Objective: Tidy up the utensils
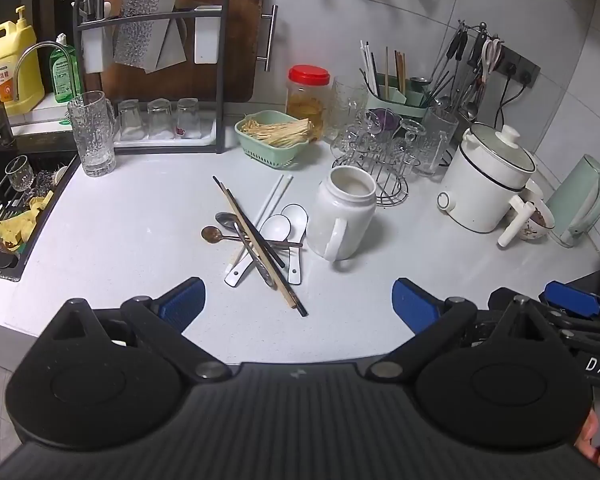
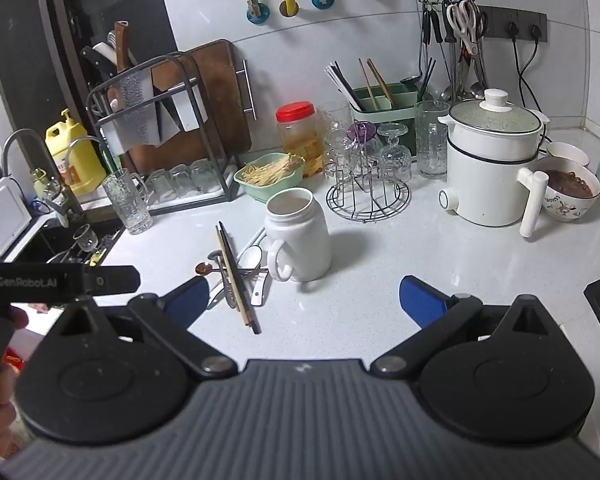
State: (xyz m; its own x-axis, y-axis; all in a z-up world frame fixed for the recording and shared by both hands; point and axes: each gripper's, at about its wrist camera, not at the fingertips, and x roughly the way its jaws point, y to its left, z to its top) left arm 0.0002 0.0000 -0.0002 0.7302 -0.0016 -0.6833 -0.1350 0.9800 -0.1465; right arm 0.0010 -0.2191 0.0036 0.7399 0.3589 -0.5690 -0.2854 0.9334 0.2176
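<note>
A pile of utensils lies on the white counter: dark and wooden chopsticks (image 1: 260, 246), white chopsticks (image 1: 274, 196), two white ceramic spoons (image 1: 274, 228) and metal spoons (image 1: 226, 220). Right of the pile stands a white ceramic mug (image 1: 342, 216), open-topped, handle toward me. My left gripper (image 1: 298, 300) hangs open above the counter's near side, just short of the chopstick ends. My right gripper (image 2: 304, 300) is open too, with the pile (image 2: 236, 276) near its left finger and the mug (image 2: 298, 240) ahead of it. Nothing is between either pair of fingers.
A green utensil caddy (image 2: 384, 100) with chopsticks stands at the back wall. Also there: glasses on a wire rack (image 2: 366, 184), a red-lidded jar (image 2: 300, 136), a green basket (image 2: 268, 176), a white cooker (image 2: 492, 160), a bowl (image 2: 568, 192). A dish rack (image 1: 152, 80) and sink (image 1: 12, 208) sit left.
</note>
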